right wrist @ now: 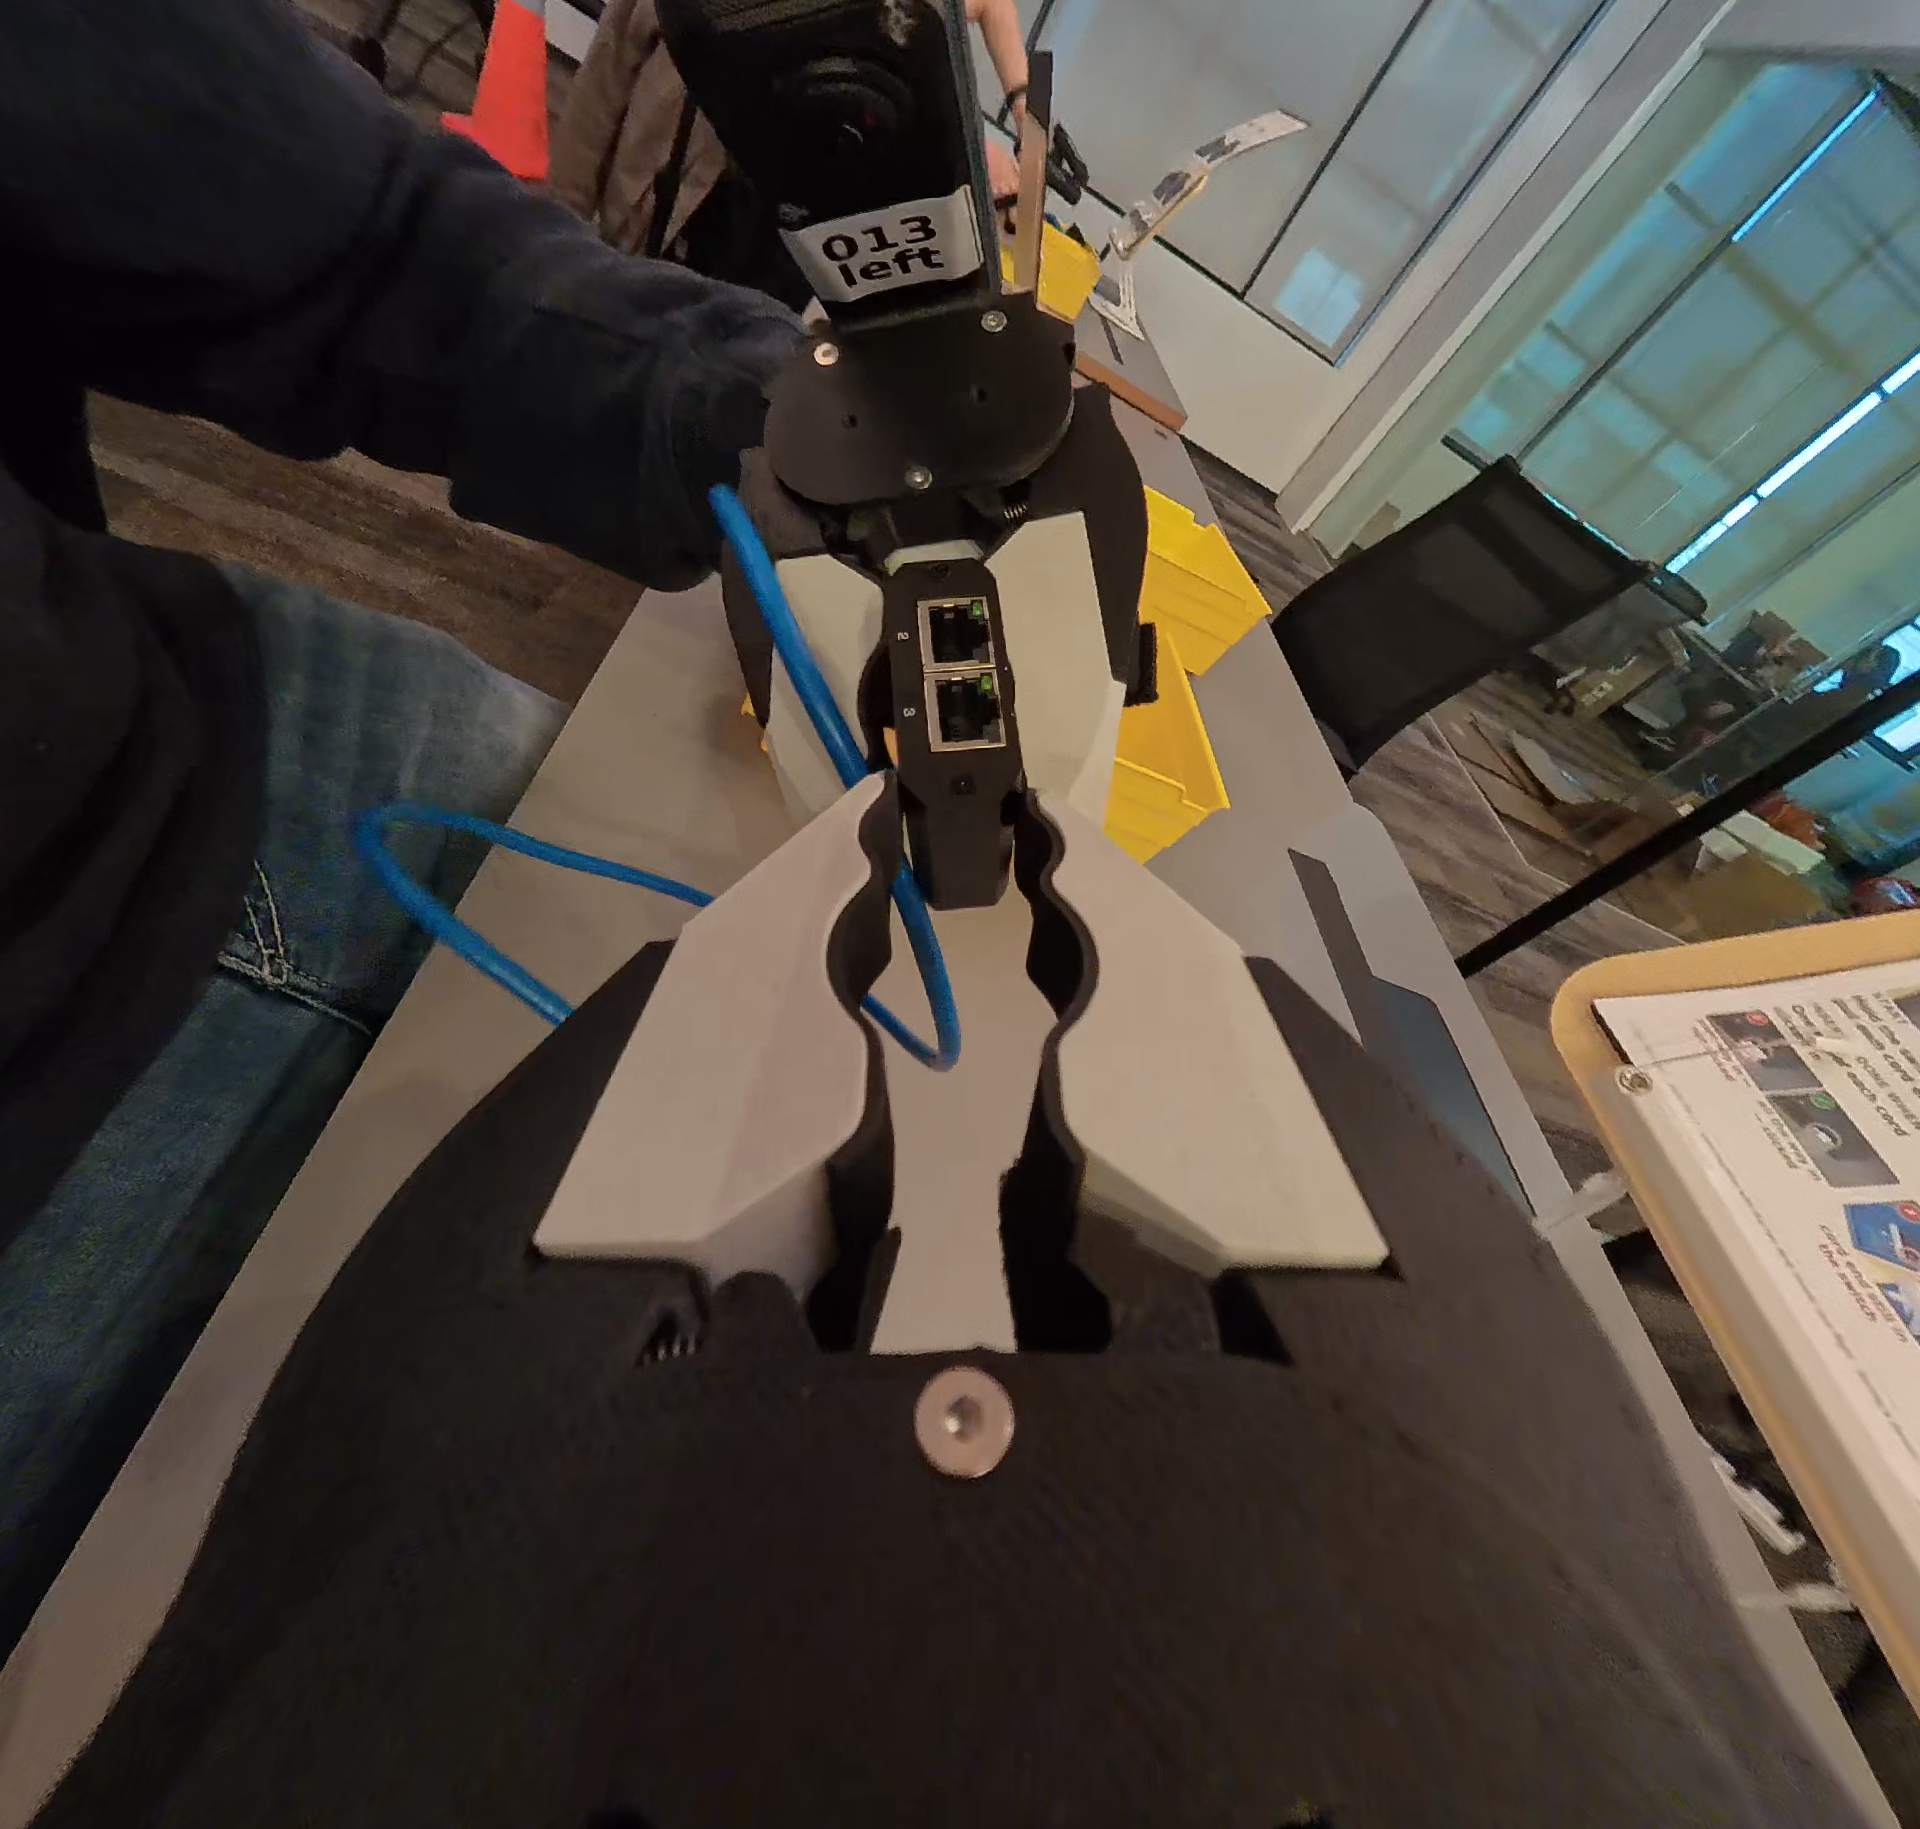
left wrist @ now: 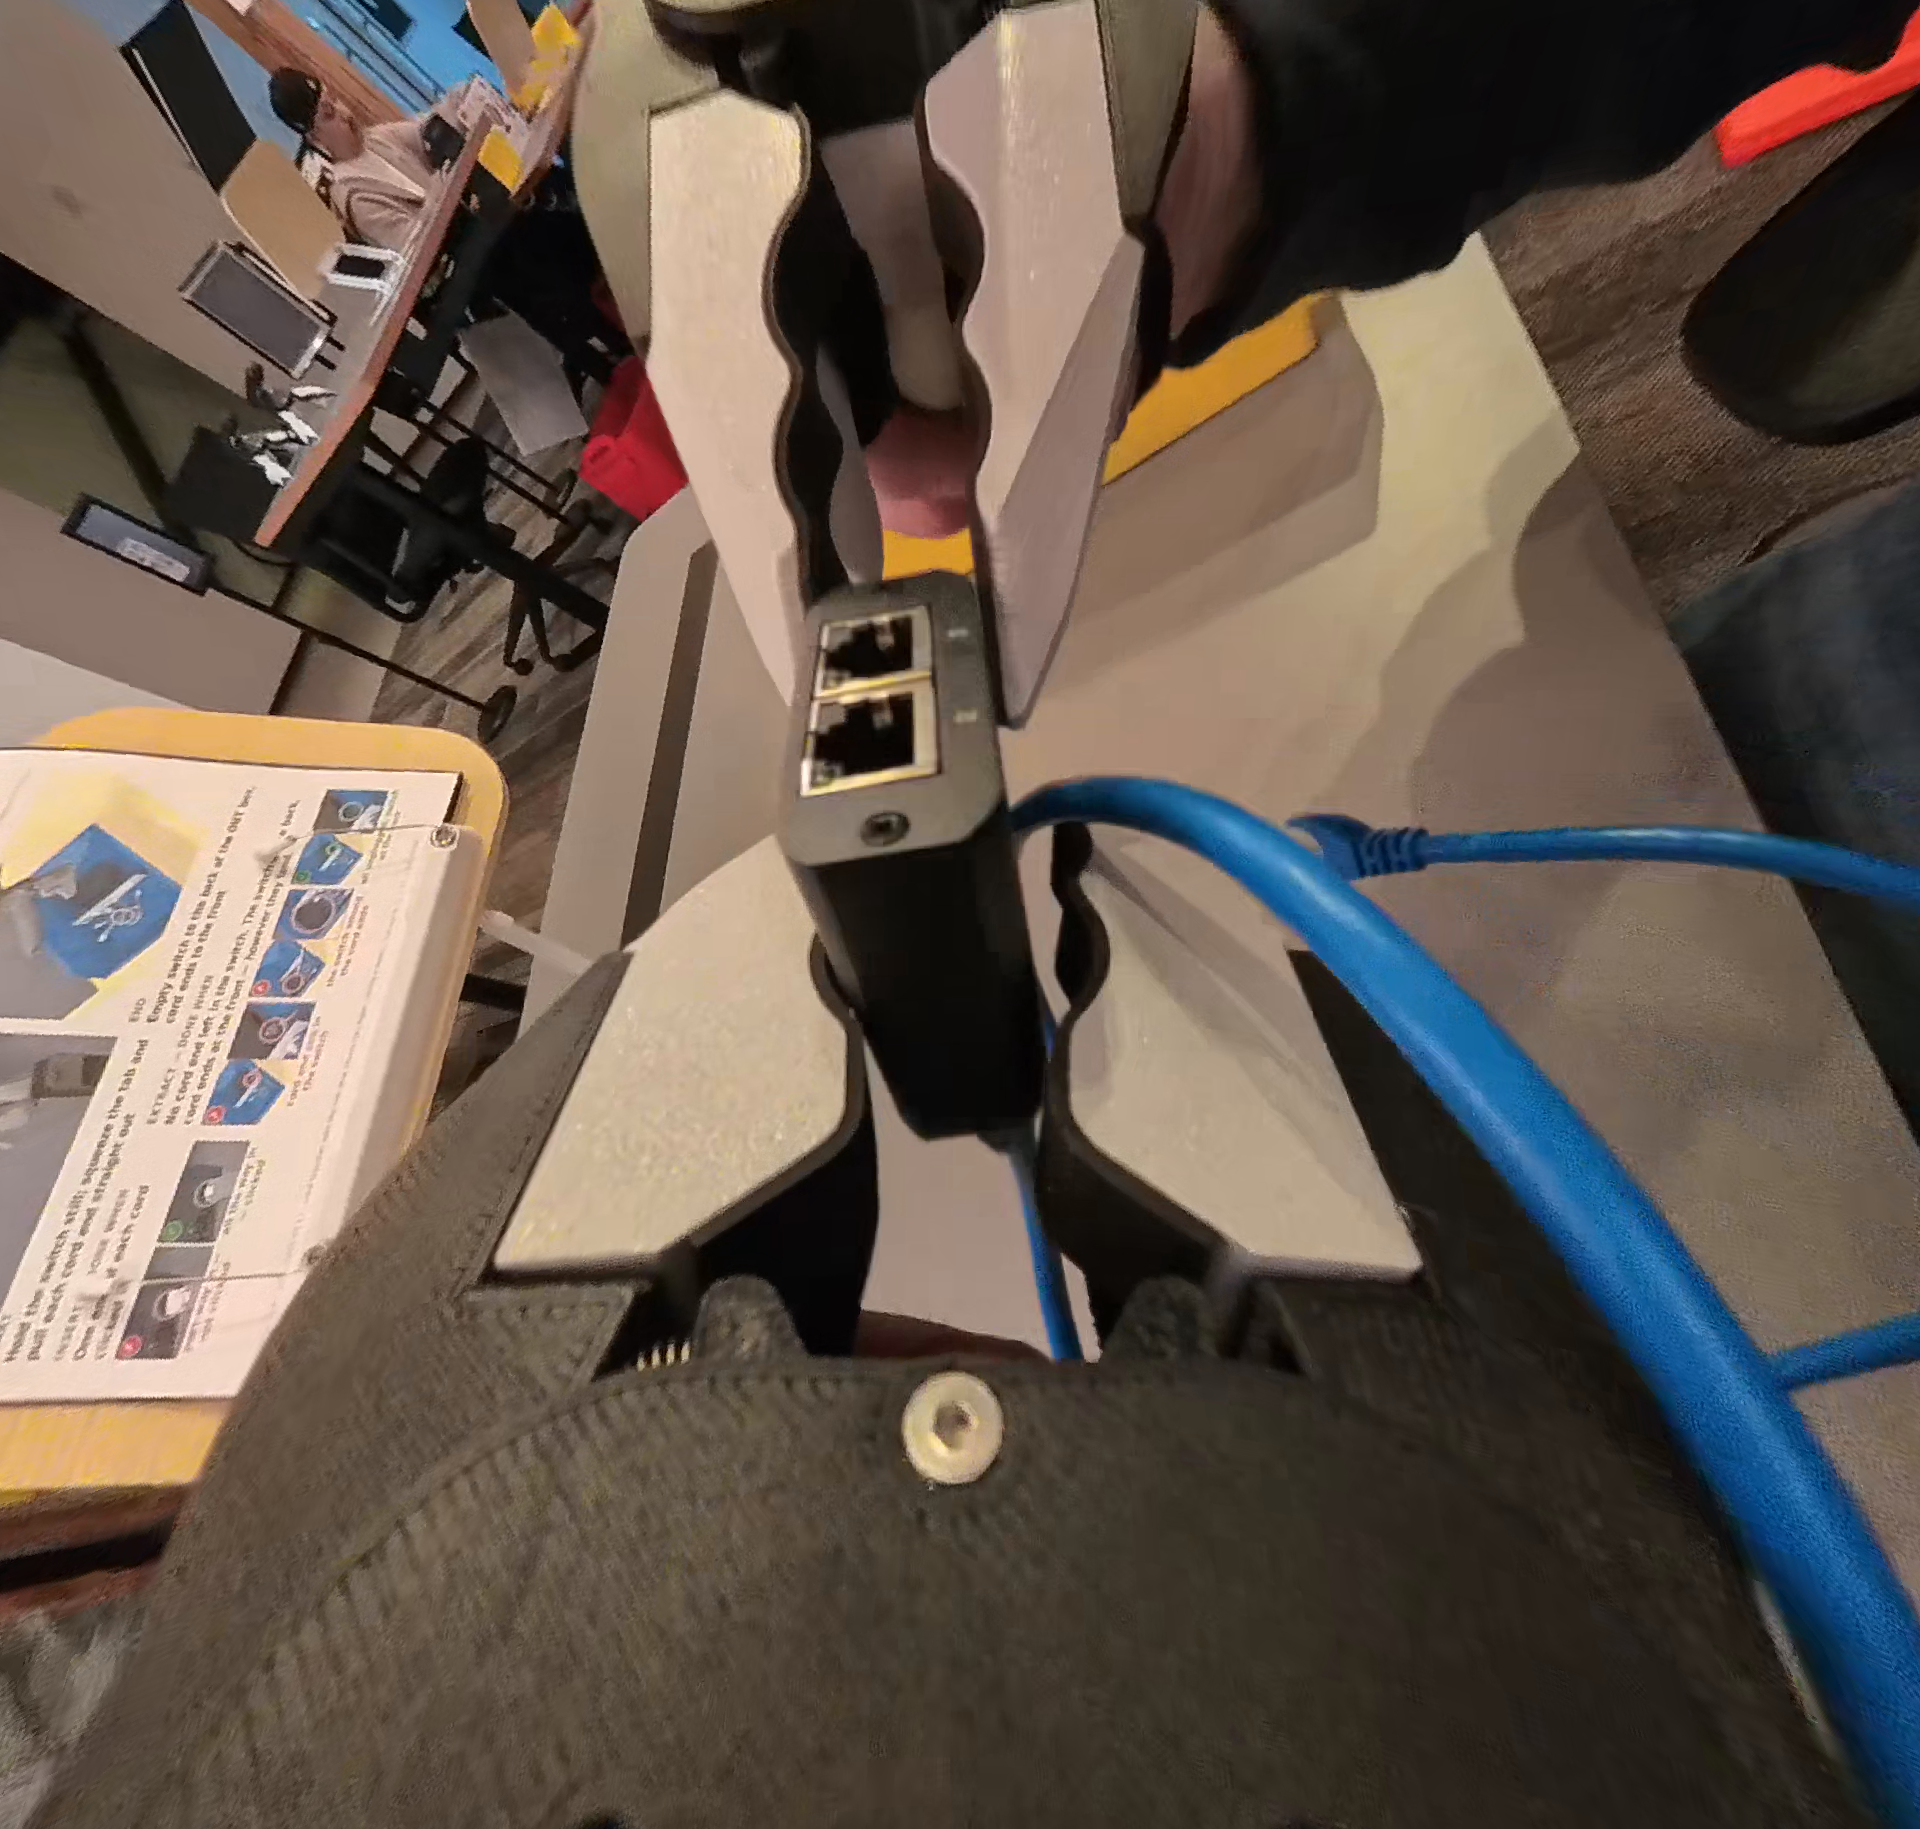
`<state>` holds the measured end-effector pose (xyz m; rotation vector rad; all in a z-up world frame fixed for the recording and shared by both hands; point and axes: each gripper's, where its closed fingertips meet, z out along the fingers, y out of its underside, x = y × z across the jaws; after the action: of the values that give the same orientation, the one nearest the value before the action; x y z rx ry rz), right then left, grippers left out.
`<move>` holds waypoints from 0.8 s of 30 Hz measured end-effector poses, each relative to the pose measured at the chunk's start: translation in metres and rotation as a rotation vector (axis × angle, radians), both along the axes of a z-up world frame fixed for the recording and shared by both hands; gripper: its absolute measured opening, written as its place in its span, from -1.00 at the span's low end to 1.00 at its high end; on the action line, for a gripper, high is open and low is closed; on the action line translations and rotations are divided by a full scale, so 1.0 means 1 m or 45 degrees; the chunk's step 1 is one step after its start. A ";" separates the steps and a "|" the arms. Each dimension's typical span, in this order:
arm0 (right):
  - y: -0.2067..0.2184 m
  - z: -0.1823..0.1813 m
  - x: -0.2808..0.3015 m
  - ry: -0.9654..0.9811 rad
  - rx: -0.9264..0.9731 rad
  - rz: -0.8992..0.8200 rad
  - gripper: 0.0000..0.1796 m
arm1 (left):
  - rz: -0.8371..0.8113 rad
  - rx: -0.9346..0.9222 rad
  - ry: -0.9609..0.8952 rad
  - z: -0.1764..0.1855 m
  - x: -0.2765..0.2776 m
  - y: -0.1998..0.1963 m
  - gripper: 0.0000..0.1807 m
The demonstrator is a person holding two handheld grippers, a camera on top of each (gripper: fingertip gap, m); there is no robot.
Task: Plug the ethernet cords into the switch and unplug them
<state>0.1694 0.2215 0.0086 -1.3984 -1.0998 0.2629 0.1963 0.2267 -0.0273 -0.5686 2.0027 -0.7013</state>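
Note:
The black switch (left wrist: 904,844) is held upright over the grey table (left wrist: 1403,636). My left gripper (left wrist: 945,948) is shut on its near half. Two empty ports (left wrist: 873,699) face the camera. My right gripper (left wrist: 920,636) comes in from above, and its jaws hug the sides of the switch's far end. In the right wrist view, the right gripper (right wrist: 956,792) clasps the near end of the switch (right wrist: 961,699), and the left gripper (right wrist: 956,740) holds it from behind. A blue ethernet cord (left wrist: 1455,1052) loops beside the switch, its loose plug (left wrist: 1351,839) lying free. Another blue strand (left wrist: 1039,1239) leaves the switch's near end.
A printed instruction sheet on a yellow-rimmed board (left wrist: 208,1052) stands to the left; it also shows in the right wrist view (right wrist: 1766,1156). Yellow bins (right wrist: 1174,740) sit behind the grippers. A person's dark sleeve (right wrist: 416,273) and jeans flank the table. An orange cone (right wrist: 509,65) stands far off. Less than 4 cm separates the two grippers' tips.

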 end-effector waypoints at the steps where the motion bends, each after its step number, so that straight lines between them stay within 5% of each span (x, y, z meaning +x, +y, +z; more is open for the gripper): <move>1: 0.001 0.000 0.003 -0.013 -0.003 -0.024 -0.80 | 0.023 0.008 0.017 -0.002 0.000 0.004 -0.59; 10: 0.017 -0.010 0.052 -0.354 0.022 -0.367 -0.81 | 0.388 0.295 0.087 0.009 -0.016 0.075 -0.48; 18: 0.028 -0.014 0.045 -0.600 0.081 -0.505 -0.80 | 0.462 0.569 -0.014 0.016 0.002 0.051 -0.35; 24: 0.027 -0.008 0.028 -0.682 0.174 -0.520 -0.80 | 0.485 0.625 -0.105 0.011 0.013 0.046 -0.70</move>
<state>0.1979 0.2482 0.0010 -1.5731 -1.1965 -0.4994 0.2094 0.2732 -0.0161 -0.5853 1.8255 0.0030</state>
